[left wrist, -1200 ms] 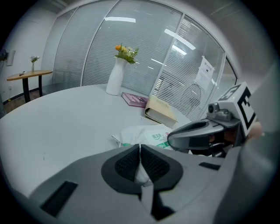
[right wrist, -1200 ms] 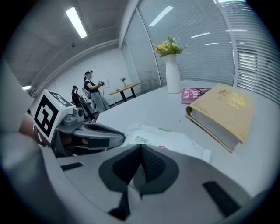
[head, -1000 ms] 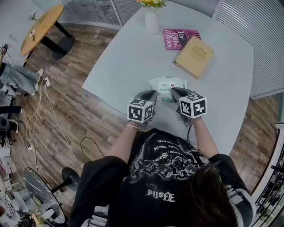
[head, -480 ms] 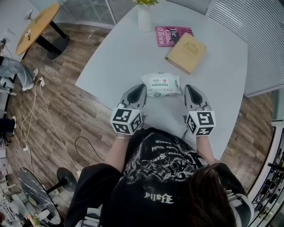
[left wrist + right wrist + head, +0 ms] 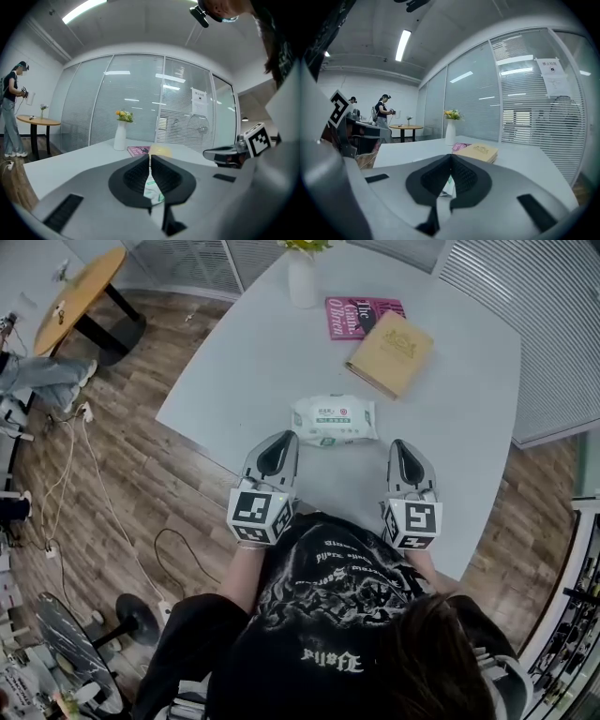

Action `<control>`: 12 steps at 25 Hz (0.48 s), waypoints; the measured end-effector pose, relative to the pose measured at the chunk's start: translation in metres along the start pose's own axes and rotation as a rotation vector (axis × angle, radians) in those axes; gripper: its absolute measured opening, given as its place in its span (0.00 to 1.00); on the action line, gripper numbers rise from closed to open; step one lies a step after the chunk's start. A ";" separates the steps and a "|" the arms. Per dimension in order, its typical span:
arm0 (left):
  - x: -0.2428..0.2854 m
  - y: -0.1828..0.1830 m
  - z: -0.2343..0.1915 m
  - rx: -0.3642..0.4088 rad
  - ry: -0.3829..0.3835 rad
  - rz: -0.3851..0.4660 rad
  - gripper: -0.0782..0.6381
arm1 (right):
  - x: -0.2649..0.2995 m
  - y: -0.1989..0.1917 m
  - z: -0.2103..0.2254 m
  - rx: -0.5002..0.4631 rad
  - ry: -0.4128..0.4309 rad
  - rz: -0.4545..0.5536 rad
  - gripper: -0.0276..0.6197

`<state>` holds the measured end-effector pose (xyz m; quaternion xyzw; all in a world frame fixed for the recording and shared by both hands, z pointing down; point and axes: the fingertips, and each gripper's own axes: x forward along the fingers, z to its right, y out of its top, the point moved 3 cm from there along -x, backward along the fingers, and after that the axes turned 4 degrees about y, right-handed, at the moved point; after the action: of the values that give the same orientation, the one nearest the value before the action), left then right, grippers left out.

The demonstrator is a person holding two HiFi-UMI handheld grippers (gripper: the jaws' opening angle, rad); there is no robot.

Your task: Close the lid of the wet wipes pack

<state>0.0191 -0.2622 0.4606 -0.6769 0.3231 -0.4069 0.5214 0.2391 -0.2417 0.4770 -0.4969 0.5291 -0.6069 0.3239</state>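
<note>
**Claws drawn back from wet wipes pack point(image 5: 334, 420)**

Movement: since a second ago, the left claw point(image 5: 281, 439) and right claw point(image 5: 399, 444) have pulled away from the pack's near edge toward the lower part of the frame. They have also spread further from each other.

Left claw: jaws pressed together, nothing between them. It sits lower left of the pack, near it but not touching. In the left gripper view point(image 5: 150, 158) the pack point(image 5: 153, 190) shows on the counter beyond the closed tips.

Right claw: jaws pressed together, empty. It sits lower right of the pack, clear of it. The right gripper view point(image 5: 450, 158) shows the same, with a sliver of pack point(image 5: 448, 186) beyond the tips.

Wet wipes pack: lies flat at mid-frame on the grey counter point(image 5: 450, 427), near its front edge, between the two claws and a little above them.

Other items on the counter:
- White vase point(image 5: 302, 277) with flowers, top centre.
- Pink book point(image 5: 354, 315), just right of the vase.
- Tan book point(image 5: 391, 354), overlapping the pink book's lower right corner.

Off the counter: round wooden table point(image 5: 80, 298), upper left, on the wood floor.
</note>
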 end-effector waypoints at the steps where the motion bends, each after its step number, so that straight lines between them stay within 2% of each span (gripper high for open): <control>1: -0.001 0.001 -0.001 0.005 0.006 0.004 0.13 | 0.000 0.002 0.001 -0.005 -0.003 0.007 0.04; 12: -0.003 0.005 0.000 0.036 0.029 0.018 0.13 | 0.003 0.005 -0.004 -0.026 0.014 0.008 0.04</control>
<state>0.0176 -0.2603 0.4551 -0.6584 0.3294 -0.4178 0.5325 0.2337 -0.2441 0.4737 -0.4946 0.5413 -0.6019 0.3162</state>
